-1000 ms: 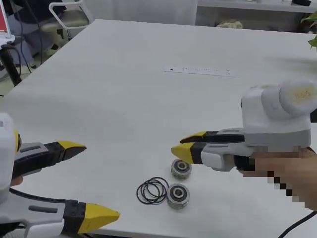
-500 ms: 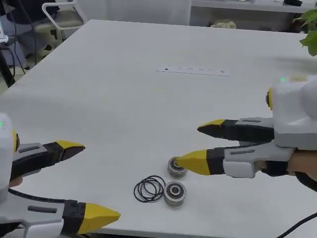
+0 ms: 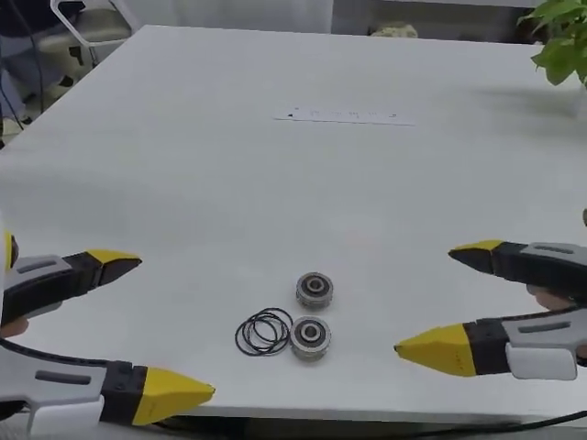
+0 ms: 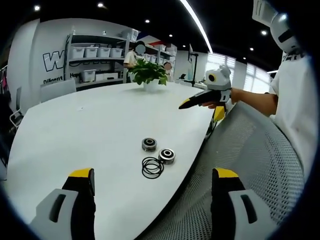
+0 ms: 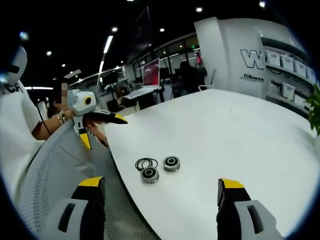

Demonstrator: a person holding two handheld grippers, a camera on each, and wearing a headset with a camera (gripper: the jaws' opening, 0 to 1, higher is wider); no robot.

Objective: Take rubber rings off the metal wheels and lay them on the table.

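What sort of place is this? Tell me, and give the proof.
Probably an open-plan office or lab: a large white table, shelves of storage bins against the wall, and a potted plant.

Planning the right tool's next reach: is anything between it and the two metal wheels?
Nothing visible. Bare table lies between the open right tool and both the nearer metal wheel and the farther metal wheel. The rubber rings lie on the nearer wheel's opposite side.
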